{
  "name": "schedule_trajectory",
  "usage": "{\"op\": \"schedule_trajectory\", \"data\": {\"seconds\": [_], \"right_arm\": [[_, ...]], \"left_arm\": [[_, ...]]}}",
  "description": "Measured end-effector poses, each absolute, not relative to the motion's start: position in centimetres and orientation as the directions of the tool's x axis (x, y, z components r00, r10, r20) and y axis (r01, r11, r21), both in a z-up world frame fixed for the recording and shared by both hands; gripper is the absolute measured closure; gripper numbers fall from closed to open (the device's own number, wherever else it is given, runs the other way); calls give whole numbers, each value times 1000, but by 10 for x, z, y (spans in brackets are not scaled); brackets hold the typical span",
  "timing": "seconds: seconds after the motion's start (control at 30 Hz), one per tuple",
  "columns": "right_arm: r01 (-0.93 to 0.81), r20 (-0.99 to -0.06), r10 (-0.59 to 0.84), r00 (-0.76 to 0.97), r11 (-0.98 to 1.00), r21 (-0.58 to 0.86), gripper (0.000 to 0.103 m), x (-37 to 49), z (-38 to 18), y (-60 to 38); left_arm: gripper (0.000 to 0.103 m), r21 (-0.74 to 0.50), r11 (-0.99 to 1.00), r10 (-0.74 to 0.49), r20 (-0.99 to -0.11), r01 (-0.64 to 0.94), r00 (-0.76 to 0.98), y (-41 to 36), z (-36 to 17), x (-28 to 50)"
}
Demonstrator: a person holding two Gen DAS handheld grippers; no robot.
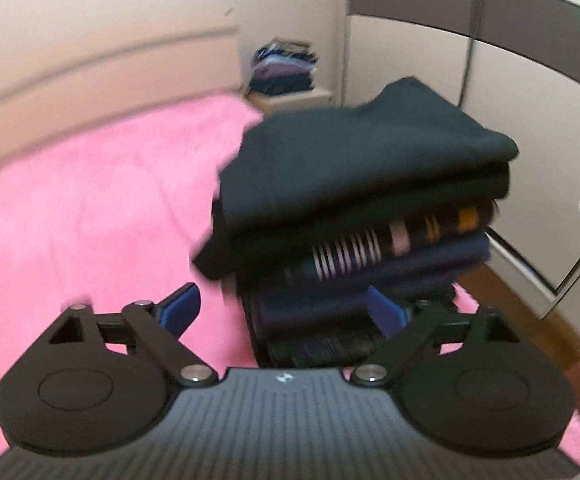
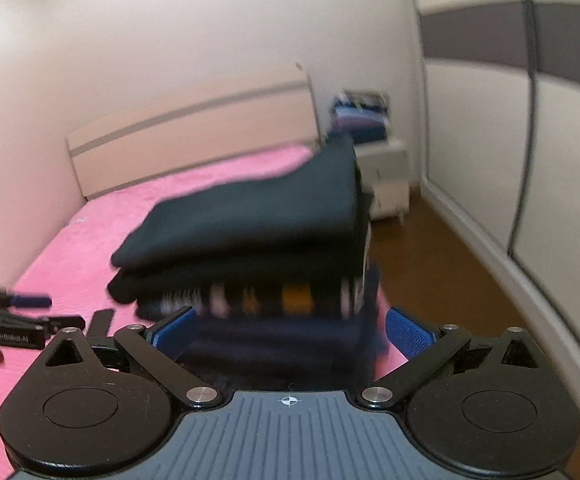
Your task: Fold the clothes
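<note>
Both our grippers, left gripper [image 1: 282,312] and right gripper [image 2: 290,332], gape unclenched around the folded stack [image 1: 353,216] at the bed [image 1: 90,200] edge; bumping it might topple it floorward.

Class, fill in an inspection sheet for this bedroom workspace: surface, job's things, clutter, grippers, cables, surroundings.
Surface: pink bedspread.
Job's things: folded stack, dark top uppermost, at the bed's edge.
Clutter: second pile on the nightstand.
Grippers: left hand-held gripper open, by the stack's base; right hand-held gripper open around the lower layers.
Cables: nothing seen.
Surroundings: headboard, wardrobe, wood floor. Frames blurred.
</note>
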State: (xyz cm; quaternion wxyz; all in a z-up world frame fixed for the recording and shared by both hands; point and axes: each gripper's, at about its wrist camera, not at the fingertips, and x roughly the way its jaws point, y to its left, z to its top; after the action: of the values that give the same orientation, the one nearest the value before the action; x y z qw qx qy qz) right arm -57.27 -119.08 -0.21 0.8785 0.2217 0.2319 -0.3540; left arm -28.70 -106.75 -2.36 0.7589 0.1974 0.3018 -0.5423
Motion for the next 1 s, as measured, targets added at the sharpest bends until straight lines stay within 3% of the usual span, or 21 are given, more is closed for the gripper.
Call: {"op": "schedule_trajectory", "data": {"seconds": [0.3,0.67,1.0], "right_arm": [[804,-684,-456,569,485,344,1,-599,1,-1149],[846,-669,-536,515,445,294,1,-592,59,-1050],[876,-662,-591,461,423,232,1,-589,82,-961]], "left_arm": [[11,-218,409,-698,-700,886,150,-992,-8,-317],[6,-151,323,-733,-664,934,146,-944,51,-334],[4,-49,330,-685,-700,943,203,-897,68,-345]]}}
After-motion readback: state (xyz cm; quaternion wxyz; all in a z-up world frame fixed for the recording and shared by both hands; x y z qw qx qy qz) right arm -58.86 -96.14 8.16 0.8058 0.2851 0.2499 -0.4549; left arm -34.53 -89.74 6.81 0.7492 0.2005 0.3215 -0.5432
